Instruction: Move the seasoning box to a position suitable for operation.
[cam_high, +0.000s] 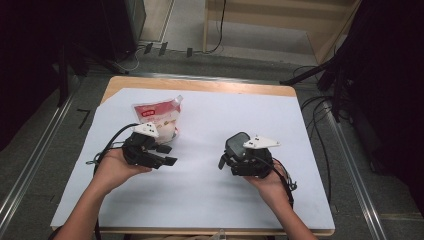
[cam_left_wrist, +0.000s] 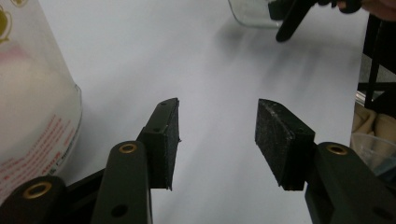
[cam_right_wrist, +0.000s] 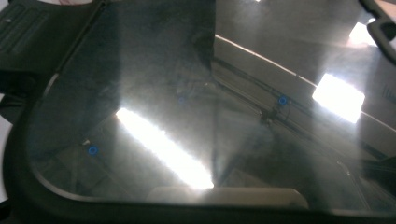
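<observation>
Left gripper (cam_left_wrist: 217, 140) half-open, empty, beside red-and-white plastic food pouch (cam_high: 157, 118); right gripper (cam_high: 235, 159) grips dark-lidded clear glass container (cam_high: 237, 145), seemingly for carrying.

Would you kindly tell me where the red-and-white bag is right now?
In the high view the red-and-white bag lies on the white table cover, left of centre, just beyond the left gripper.

Left hand (cam_high: 116, 167) lower left of the high view; left gripper (cam_left_wrist: 217, 135) jaws parted, nothing between. Right hand (cam_high: 272, 182) lower right, right gripper (cam_high: 239, 156) gripping a dark-lidded container.
</observation>
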